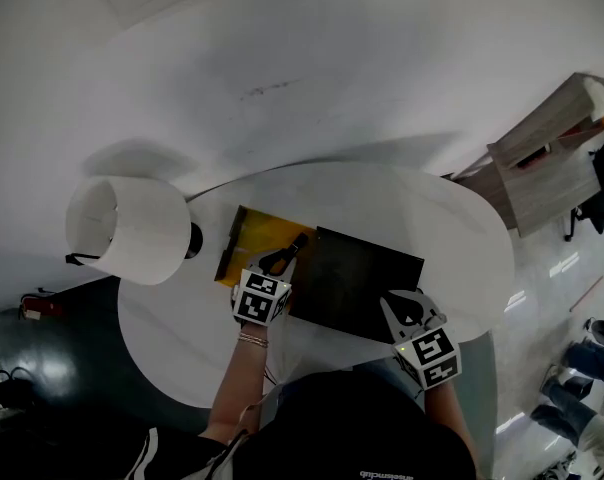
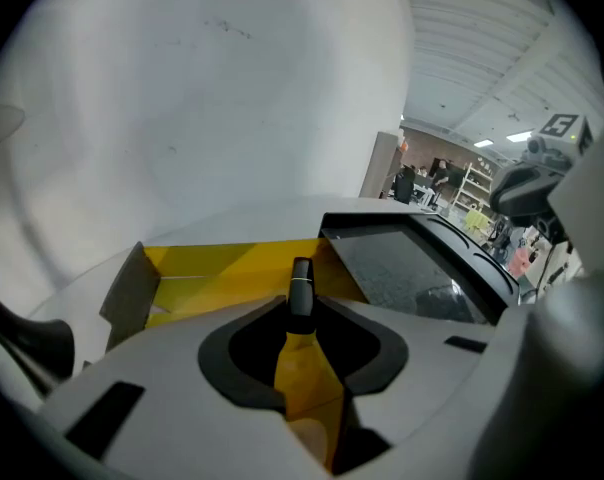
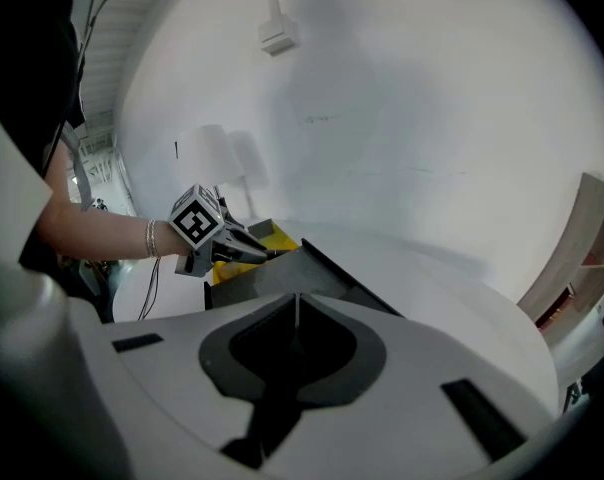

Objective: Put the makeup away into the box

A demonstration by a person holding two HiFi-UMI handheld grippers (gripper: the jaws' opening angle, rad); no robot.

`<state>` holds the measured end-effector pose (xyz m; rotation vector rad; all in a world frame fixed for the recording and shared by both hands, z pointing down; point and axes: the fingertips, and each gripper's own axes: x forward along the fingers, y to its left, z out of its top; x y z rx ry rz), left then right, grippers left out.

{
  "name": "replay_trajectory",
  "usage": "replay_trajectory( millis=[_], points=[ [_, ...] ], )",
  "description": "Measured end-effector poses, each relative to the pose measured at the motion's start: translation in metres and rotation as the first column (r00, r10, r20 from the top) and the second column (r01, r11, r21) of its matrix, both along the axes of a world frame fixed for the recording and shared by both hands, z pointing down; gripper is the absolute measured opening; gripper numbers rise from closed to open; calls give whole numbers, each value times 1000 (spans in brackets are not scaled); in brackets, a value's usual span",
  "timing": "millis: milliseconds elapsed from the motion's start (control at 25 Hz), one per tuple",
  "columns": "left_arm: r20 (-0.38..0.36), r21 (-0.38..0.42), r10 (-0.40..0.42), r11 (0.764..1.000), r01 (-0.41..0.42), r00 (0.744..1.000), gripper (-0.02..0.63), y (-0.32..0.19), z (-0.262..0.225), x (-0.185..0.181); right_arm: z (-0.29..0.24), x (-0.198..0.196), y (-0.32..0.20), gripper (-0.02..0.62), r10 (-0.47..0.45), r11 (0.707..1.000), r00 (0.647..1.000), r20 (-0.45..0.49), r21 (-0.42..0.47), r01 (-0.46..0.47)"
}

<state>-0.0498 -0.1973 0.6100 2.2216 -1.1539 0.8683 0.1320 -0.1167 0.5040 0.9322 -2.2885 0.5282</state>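
A box with a yellow inside (image 1: 252, 236) lies open on the round white table, its black lid (image 1: 367, 280) folded out to the right. My left gripper (image 1: 284, 258) hangs over the box's right side, shut on a slim black makeup tube (image 1: 296, 243). In the left gripper view the tube (image 2: 301, 280), ringed with a thin silver band, sticks out past the jaws of my left gripper (image 2: 300, 306) toward the yellow inside (image 2: 212, 268). My right gripper (image 1: 406, 308) sits at the lid's near right corner. In its own view my right gripper (image 3: 297, 306) is shut with nothing between the jaws.
A white lamp shade (image 1: 132, 230) stands on the table's left, close to the box. The table (image 1: 462, 230) ends near a white wall behind. A wooden shelf unit (image 1: 552, 158) stands off to the right on the floor.
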Motion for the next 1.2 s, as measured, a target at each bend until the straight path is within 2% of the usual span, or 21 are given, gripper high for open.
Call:
replay_trajectory(
  millis=[160,360,560,800,1080,1200],
  points=[
    [84,-21,72,997,-70,994,103,-1,9,6,-1,8,5,28,39,999,999,0,0,-39],
    [162,-16,117,993,-116,980,103,-2,14,9,0,16,11,28,68,998,998,-7,-1,-68],
    [243,-27,177,984,-176,954,103,-3,21,10,-1,22,15,28,91,996,996,-7,1,-91],
    [283,-18,190,981,-193,940,103,-8,24,11,-1,25,18,28,106,994,994,-9,5,-106],
    [343,-58,244,969,-239,907,103,-5,33,12,-2,28,20,28,115,993,993,-9,16,-115],
    [353,-57,249,968,-245,902,103,-5,33,12,-2,31,22,28,120,993,993,-9,17,-120]
  ],
)
